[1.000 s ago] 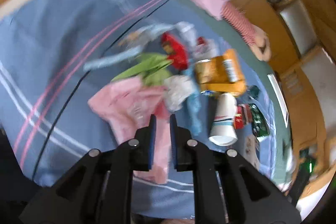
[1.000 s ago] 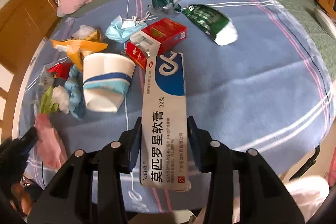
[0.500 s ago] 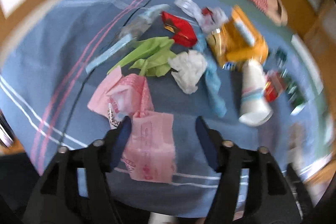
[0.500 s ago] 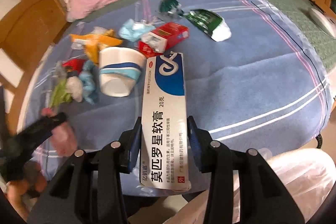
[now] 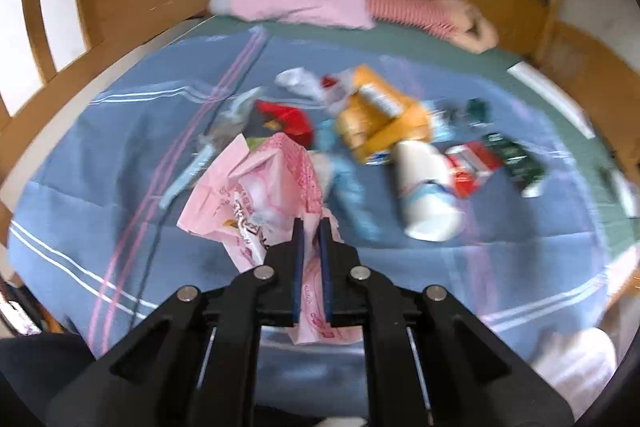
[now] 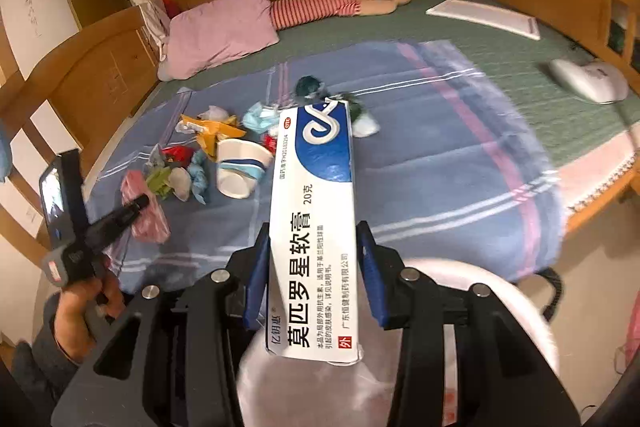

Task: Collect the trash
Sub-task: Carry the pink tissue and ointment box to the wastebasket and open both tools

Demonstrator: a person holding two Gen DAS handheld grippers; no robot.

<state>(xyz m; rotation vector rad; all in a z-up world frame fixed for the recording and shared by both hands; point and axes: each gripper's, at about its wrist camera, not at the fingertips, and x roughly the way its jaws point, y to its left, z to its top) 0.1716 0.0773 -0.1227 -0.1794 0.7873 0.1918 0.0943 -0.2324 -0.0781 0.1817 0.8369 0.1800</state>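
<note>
Left wrist view: the left gripper [image 5: 311, 223] has just been closing its fingers, now clenched on the pink plastic bag [image 5: 256, 183], whose bulk spreads toward 11 o'clock over the blue blanket [image 5: 500, 267] on the bed. At 1 to 2 o'clock lie a white paper cup [image 5: 424, 187] on its side and an orange wrapper [image 5: 380, 119]. Right wrist view: the right gripper [image 6: 316, 239] grasps a white-and-blue ointment box [image 6: 316, 211] lengthwise, pointing to 12 o'clock, above a white bag [image 6: 504, 307] at 5 o'clock.
</note>
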